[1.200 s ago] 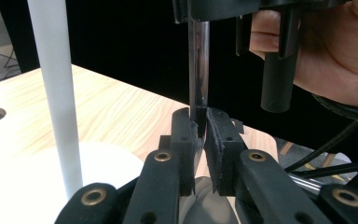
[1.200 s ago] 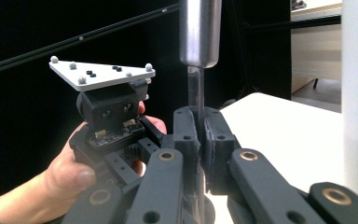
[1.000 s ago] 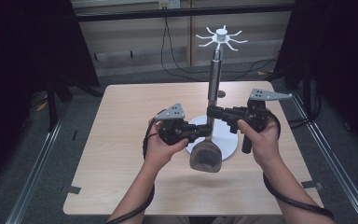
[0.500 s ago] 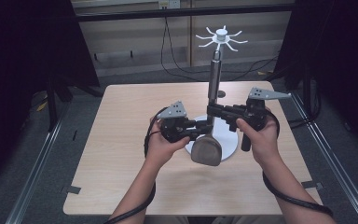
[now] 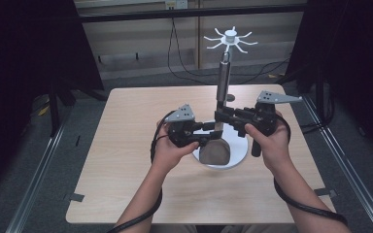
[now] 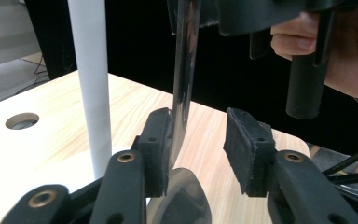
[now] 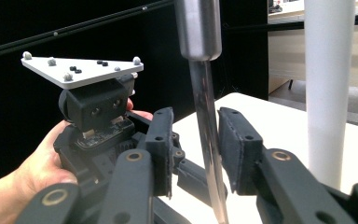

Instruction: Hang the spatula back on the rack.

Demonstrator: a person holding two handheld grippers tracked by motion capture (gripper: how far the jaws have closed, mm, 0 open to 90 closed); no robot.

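Both the left gripper point(image 5: 209, 137) and right gripper point(image 5: 222, 116) are just opening their fingers partway around the upright ladle point(image 6: 182, 84), apparently releasing it on the white stand point(image 5: 238, 154) near the surface's centre.

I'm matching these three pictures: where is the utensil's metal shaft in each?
High view: shaft upright at centre, above the white base.
Left gripper view: shaft at centre, top edge downward.
Right gripper view: shaft at centre, under its thick grip.
Shared landmark: white pole beside it.
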